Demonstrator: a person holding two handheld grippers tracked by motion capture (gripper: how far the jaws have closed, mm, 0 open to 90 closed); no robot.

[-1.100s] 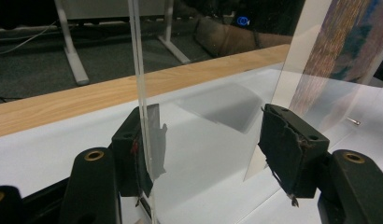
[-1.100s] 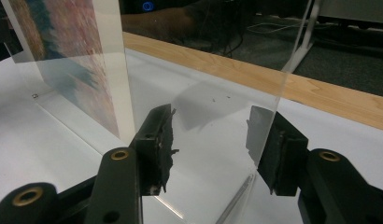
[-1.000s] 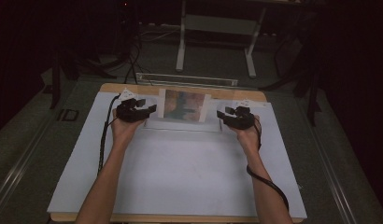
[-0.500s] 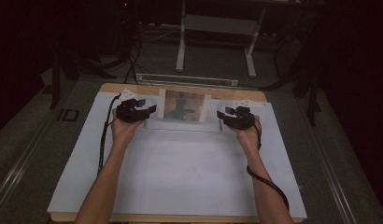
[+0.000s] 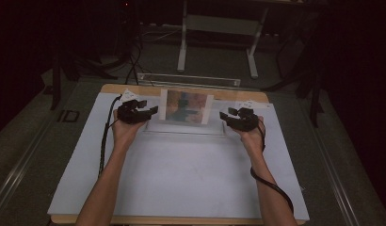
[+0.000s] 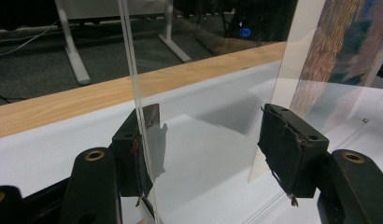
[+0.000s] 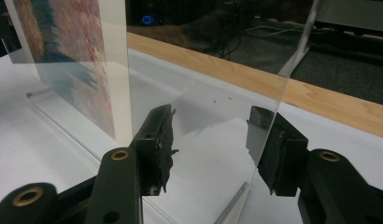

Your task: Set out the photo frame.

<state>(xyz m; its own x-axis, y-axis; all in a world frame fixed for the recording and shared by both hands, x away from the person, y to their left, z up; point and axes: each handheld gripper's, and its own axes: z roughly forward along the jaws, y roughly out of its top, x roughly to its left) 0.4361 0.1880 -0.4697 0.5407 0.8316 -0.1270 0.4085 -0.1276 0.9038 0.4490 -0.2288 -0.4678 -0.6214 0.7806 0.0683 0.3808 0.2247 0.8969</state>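
A clear acrylic panel [image 5: 216, 118] stands upright across the back of the white table mat [image 5: 191, 174], holding a colourful picture [image 5: 186, 107] in its middle. My left gripper [image 5: 152, 111] is at the panel's left end. In the left gripper view the panel's end edge [image 6: 136, 107] stands right by the left pad [image 6: 133, 154], and the gripper [image 6: 213, 140] is open. My right gripper [image 5: 223, 116] is at the right end. In the right gripper view it [image 7: 213, 140] is open, its jaws on either side of the panel's edge [image 7: 283, 93], not pressing it.
The wooden table edge [image 5: 134, 89] runs just behind the panel. Beyond it lie a long pale bar [image 5: 188, 80] and a metal stand's legs [image 5: 214, 52] on the dark floor. Small white tags [image 5: 127, 94] sit at the back corners. The mat in front of the panel is bare.
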